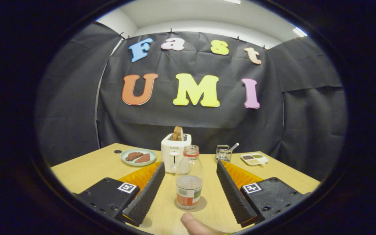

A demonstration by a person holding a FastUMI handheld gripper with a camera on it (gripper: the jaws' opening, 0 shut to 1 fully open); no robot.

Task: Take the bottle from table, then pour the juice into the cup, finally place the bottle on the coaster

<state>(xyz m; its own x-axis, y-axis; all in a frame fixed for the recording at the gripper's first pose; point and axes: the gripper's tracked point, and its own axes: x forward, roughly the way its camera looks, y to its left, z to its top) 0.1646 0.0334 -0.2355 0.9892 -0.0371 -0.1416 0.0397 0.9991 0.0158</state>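
A clear glass bottle (189,178) with a red ring at its neck and a colourful label stands upright on the wooden table (86,169). It holds a little pale liquid in its lower part. Under it lies a thin round disc (202,205) that looks like a coaster. My gripper (190,164) is open, with the bottle between the two fingers. Neither the left finger (147,192) nor the right finger (233,192) touches the bottle; there is a gap on each side.
Beyond the bottle stands a white toaster (172,153) with a bread slice in it. A plate (138,157) with two brown pieces lies to its left. A wire holder (224,152) and a small white tray (255,159) sit to the right. A person's fingertip (194,225) shows near my fingers' base.
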